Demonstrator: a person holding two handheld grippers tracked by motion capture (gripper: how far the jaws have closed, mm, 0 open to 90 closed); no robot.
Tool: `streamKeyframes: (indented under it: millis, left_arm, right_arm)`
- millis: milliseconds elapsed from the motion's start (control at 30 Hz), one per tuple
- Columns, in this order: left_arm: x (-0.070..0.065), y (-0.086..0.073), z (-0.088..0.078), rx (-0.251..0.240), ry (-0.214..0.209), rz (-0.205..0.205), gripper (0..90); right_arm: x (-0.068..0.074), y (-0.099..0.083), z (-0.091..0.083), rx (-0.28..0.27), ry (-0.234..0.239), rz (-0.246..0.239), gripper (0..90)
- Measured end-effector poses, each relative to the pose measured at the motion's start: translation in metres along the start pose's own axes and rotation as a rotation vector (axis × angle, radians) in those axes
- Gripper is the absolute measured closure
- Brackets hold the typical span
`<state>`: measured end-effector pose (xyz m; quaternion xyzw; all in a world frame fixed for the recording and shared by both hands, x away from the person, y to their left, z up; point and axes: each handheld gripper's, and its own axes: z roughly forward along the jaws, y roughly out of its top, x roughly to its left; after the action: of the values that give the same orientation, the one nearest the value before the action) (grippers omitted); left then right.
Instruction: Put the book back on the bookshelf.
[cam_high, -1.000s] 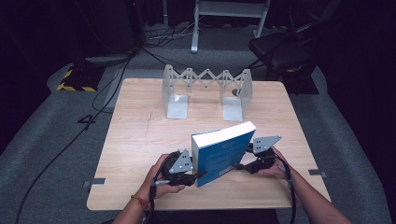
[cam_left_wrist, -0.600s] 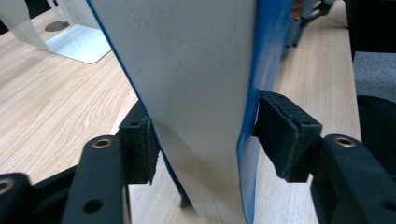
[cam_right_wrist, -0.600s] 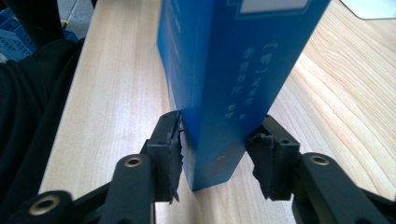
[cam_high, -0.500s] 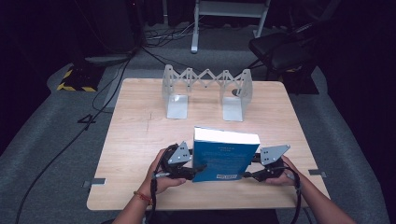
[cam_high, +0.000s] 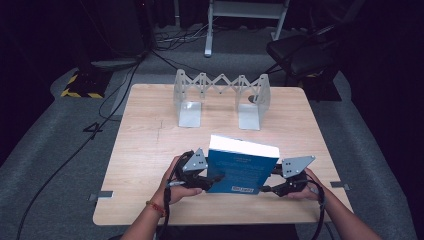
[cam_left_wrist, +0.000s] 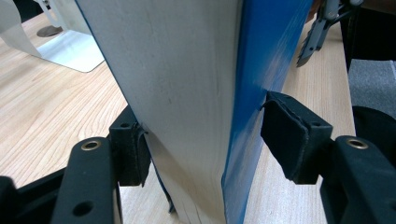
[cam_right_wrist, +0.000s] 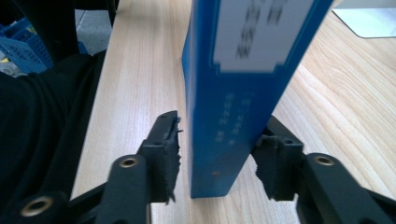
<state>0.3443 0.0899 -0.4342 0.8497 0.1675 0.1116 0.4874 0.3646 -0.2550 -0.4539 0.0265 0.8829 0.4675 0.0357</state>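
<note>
A thick blue book (cam_high: 242, 170) stands upright near the front of the wooden table (cam_high: 150, 140), with its cover facing me. My left gripper (cam_high: 212, 180) straddles the book's page edge (cam_left_wrist: 187, 93). Its jaws have just been opening, and the pads sit loosely at the two covers. My right gripper (cam_high: 267, 187) straddles the spine (cam_right_wrist: 238, 93). Its jaws have also just been opening, and a gap shows between its left pad (cam_right_wrist: 166, 149) and the spine. Both grippers lie low on the table, held by hands.
A grey metal expanding book rack (cam_high: 220, 95) stands at the back of the table, and its flat foot (cam_left_wrist: 70, 51) appears in the left gripper view. Cables, a chair and a stand lie on the dark floor beyond. The table's front edge is close behind my hands.
The book turned from a slanted stance to squarely facing me. The right gripper shifted to the right, out to the spine. The left hand stayed put.
</note>
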Motion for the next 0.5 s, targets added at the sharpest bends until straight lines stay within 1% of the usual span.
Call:
streamKeyframes:
  millis: [33, 100, 133, 167, 200, 267, 300, 333, 400, 433, 467, 500]
  left_arm:
    - [0.000, 0.000, -0.001, -0.001, 0.006, 0.008, 38.0]
    - [-0.002, -0.001, -0.001, -0.008, 0.006, 0.004, 38.2]
    - [-0.002, -0.002, -0.001, -0.009, 0.007, 0.006, 38.4]
    - [-0.002, -0.002, -0.001, -0.010, 0.009, 0.005, 38.7]
    - [-0.002, -0.002, -0.001, -0.010, 0.009, 0.005, 38.7]
    - [-0.002, -0.002, -0.001, -0.004, 0.014, 0.014, 39.1]
    - [-0.003, -0.001, -0.001, -0.003, 0.016, 0.014, 39.2]
    - [-0.003, -0.001, -0.001, -0.004, 0.017, 0.013, 39.2]
    - [-0.003, -0.001, -0.001, -0.005, 0.027, 0.014, 39.3]
    - [-0.004, -0.001, -0.001, -0.005, 0.033, 0.015, 39.5]
    - [-0.005, -0.001, 0.000, -0.007, 0.042, 0.018, 39.7]
    - [-0.005, -0.001, 0.000, -0.009, 0.047, 0.021, 40.0]
  right_arm:
    - [0.001, 0.002, -0.002, -0.003, 0.002, 0.004, 50.6]
    - [0.001, 0.006, -0.006, -0.030, -0.004, 0.005, 48.5]
    - [0.001, 0.010, -0.011, -0.057, -0.007, 0.006, 47.6]
    - [0.001, 0.019, -0.019, -0.098, -0.019, 0.011, 46.9]
    - [0.001, 0.019, -0.019, -0.098, -0.019, 0.011, 46.9]
    - [0.000, 0.030, -0.029, -0.129, -0.033, 0.001, 46.7]
    - [0.000, 0.036, -0.034, -0.138, -0.048, 0.000, 46.6]
    - [0.000, 0.042, -0.038, -0.145, -0.059, -0.008, 46.6]
    - [-0.001, 0.054, -0.046, -0.158, -0.061, -0.014, 48.5]
    - [-0.001, 0.059, -0.050, -0.153, -0.076, -0.018, 49.8]
    - [-0.001, 0.066, -0.053, -0.144, -0.078, -0.025, 49.8]
    - [-0.001, 0.075, -0.057, -0.135, -0.095, -0.031, 49.1]
